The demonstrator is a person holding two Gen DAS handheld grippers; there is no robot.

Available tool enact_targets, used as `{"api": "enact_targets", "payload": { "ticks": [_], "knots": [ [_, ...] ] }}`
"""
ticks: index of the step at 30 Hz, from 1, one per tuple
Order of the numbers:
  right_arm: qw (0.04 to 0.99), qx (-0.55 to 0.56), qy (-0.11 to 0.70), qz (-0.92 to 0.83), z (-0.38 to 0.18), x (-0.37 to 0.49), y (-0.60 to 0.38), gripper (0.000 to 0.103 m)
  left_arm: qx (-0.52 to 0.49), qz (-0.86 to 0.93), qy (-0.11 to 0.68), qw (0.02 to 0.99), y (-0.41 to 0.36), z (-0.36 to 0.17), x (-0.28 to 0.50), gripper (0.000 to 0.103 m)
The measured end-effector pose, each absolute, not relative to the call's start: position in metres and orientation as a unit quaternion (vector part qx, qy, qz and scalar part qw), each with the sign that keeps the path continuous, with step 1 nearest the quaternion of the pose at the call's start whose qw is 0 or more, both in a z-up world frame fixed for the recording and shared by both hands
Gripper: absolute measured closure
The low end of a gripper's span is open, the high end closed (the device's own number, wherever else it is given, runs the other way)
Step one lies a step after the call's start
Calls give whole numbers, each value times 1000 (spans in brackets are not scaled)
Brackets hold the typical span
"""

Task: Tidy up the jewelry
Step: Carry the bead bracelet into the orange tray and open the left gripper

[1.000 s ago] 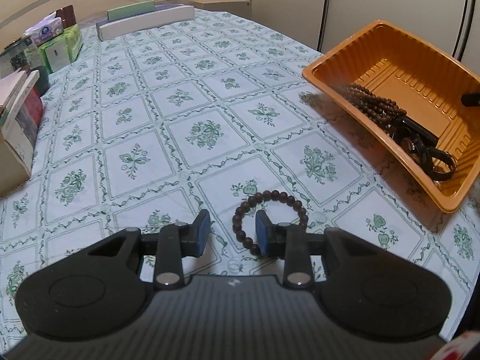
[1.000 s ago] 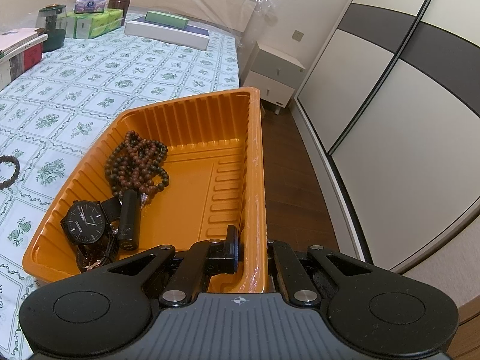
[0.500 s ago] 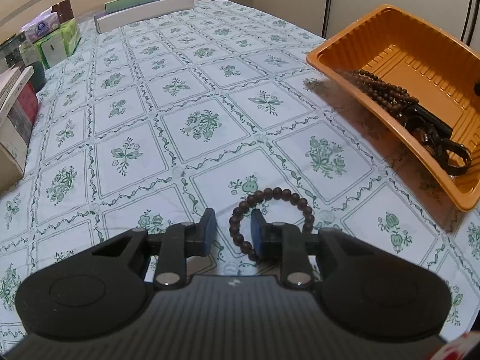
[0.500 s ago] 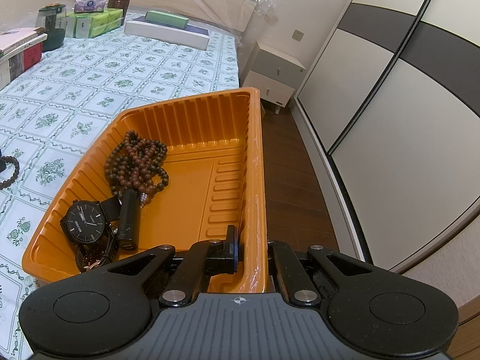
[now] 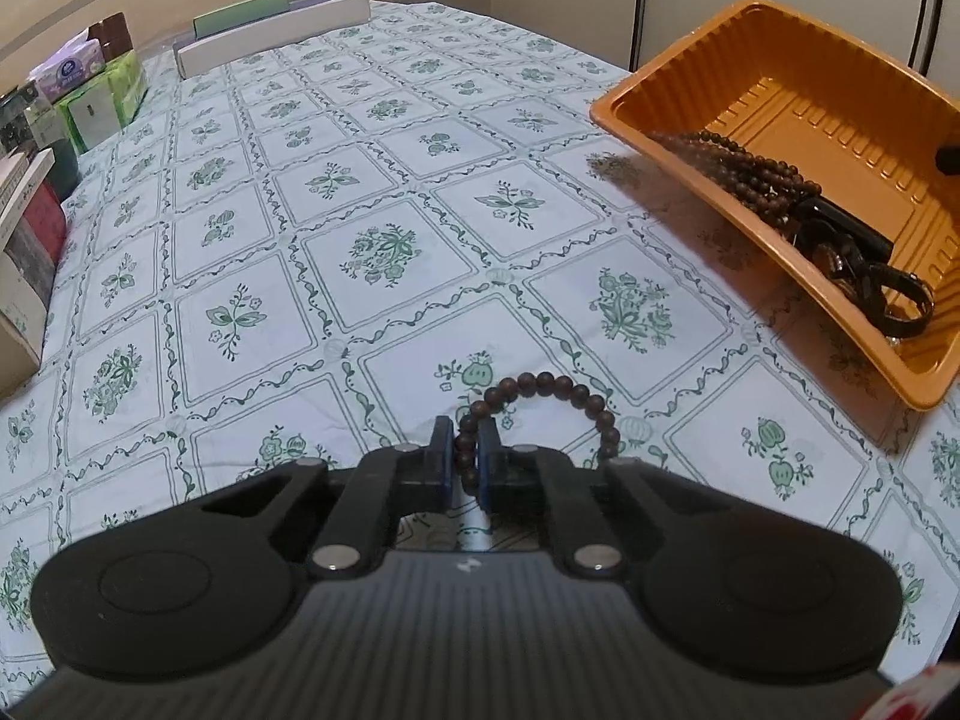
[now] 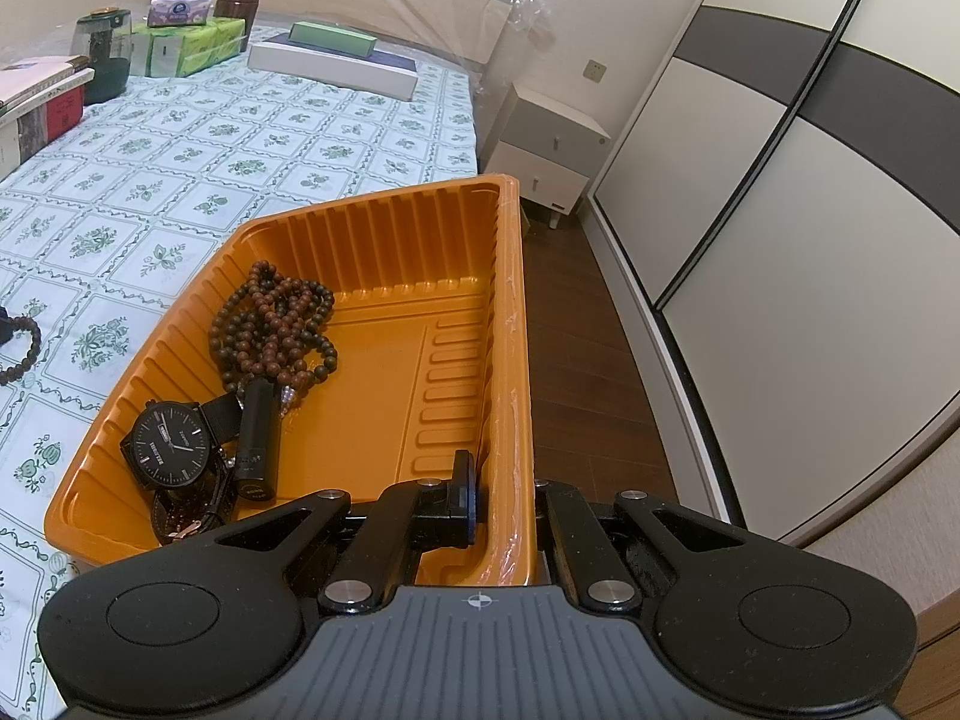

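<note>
A dark wooden bead bracelet (image 5: 558,387) lies on the flowered tablecloth (image 5: 384,252). My left gripper (image 5: 463,456) is closing on its near left side, and the blue pads press on the beads between them. The bracelet (image 6: 24,348) also shows at the left edge of the right wrist view. My right gripper (image 6: 507,498) is shut on the near right wall of the orange tray (image 6: 384,240), one finger inside and one outside. In the tray (image 5: 630,132) lie a long bead necklace (image 6: 276,330), a black watch (image 6: 171,447) and a black cylinder (image 6: 258,438).
Green tissue packs (image 5: 102,102), long flat boxes (image 5: 270,30) and stacked books (image 5: 24,228) line the far and left sides of the cloth. Beyond the tray, past the cloth's edge, are a wooden floor (image 6: 576,324), a white nightstand (image 6: 546,150) and wardrobe doors (image 6: 780,180).
The left jaws have come together onto the bracelet's beads, from wide apart around it. The right gripper and the tray have not moved.
</note>
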State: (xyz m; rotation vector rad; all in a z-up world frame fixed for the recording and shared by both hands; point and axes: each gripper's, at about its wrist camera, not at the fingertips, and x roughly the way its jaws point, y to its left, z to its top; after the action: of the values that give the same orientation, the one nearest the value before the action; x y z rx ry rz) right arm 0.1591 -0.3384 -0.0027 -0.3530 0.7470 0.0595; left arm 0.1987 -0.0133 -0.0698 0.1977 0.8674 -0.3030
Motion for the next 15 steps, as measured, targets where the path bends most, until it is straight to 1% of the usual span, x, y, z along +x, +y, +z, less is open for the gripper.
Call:
{"api": "enact_targets", "payload": {
  "ticks": [7, 15],
  "knots": [
    [916, -171, 362, 29, -3, 160, -339, 99, 71, -154, 412, 895, -10, -55, 192, 97],
    [916, -170, 362, 29, -2, 160, -340, 99, 63, -214, 370, 902, -50, -1, 196, 97]
  ]
}}
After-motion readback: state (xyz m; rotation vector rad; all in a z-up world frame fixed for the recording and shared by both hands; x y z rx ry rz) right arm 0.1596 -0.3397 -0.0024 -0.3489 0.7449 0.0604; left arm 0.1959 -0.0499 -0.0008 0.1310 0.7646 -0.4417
